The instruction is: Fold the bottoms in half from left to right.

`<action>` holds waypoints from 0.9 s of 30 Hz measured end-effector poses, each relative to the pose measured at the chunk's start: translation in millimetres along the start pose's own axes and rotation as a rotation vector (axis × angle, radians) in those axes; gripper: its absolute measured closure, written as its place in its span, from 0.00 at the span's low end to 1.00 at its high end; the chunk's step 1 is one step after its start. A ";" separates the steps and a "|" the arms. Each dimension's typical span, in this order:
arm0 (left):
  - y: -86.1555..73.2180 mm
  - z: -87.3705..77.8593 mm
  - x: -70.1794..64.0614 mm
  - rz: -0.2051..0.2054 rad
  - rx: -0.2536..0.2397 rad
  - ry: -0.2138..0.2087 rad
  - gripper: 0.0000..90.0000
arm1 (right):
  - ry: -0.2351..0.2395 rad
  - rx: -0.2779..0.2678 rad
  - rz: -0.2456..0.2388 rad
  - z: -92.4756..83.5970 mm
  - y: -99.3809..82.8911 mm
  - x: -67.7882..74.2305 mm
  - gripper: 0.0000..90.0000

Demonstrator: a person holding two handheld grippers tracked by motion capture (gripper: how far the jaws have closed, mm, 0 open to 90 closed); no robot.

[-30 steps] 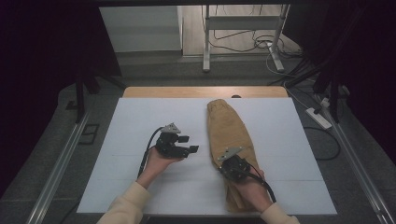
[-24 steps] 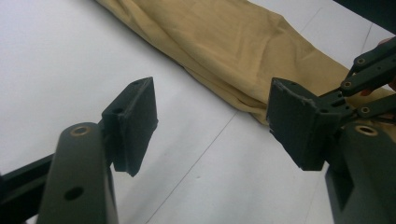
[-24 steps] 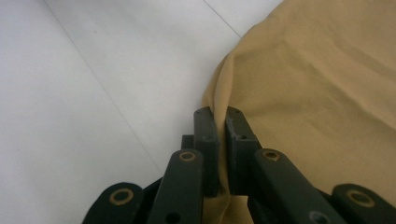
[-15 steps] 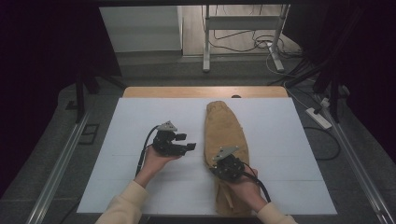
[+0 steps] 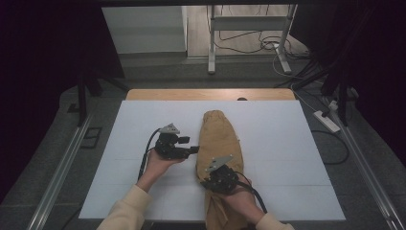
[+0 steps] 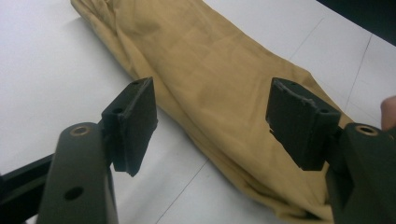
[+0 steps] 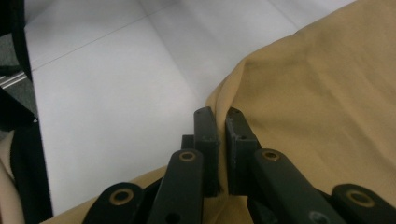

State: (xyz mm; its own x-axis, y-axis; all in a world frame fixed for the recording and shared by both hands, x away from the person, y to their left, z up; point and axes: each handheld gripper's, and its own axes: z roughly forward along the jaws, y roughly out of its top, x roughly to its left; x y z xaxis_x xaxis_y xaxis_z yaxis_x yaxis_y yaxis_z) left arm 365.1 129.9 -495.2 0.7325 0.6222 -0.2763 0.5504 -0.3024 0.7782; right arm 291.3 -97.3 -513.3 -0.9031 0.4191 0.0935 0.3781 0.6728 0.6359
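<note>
Right gripper (image 5: 210,182), at 6 o'clock, jaws pinched on the near left edge of the cloth (image 5: 219,143). Cloth lies mid-sheet (image 5: 287,143), long axis 6 to 12, narrow end far. Left gripper (image 5: 194,150), at 9 o'clock of it, gapes empty beside the edge. Wooden table edge (image 5: 143,94) beyond.
</note>
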 end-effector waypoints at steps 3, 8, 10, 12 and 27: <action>0.1 -0.8 0.2 -0.002 -0.003 0.001 0.37 | 0.004 0.002 -0.009 1.7 0.0 3.6 0.94; 0.1 -2.1 1.5 -0.002 -0.004 0.003 0.37 | 0.008 0.003 -0.008 2.2 -1.0 5.4 0.94; 0.1 -2.4 2.0 -0.004 -0.005 0.003 0.37 | 0.009 0.009 -0.013 3.2 -1.2 7.8 0.94; 0.2 -2.9 1.9 -0.003 -0.005 0.004 0.37 | 0.015 0.008 -0.018 4.0 -1.2 10.0 0.94; 0.4 -4.2 3.0 -0.002 -0.007 0.006 0.37 | 0.061 0.020 -0.052 10.4 1.7 34.9 0.94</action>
State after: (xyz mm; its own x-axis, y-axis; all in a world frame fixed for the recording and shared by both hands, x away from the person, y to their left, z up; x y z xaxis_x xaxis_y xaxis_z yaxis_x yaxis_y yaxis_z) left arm 365.8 134.6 -493.4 0.7291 0.6270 -0.2742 0.5489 -0.2965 0.7816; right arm 262.5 -75.1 -516.9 -0.9320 0.3462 0.1073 0.3338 0.7048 0.6260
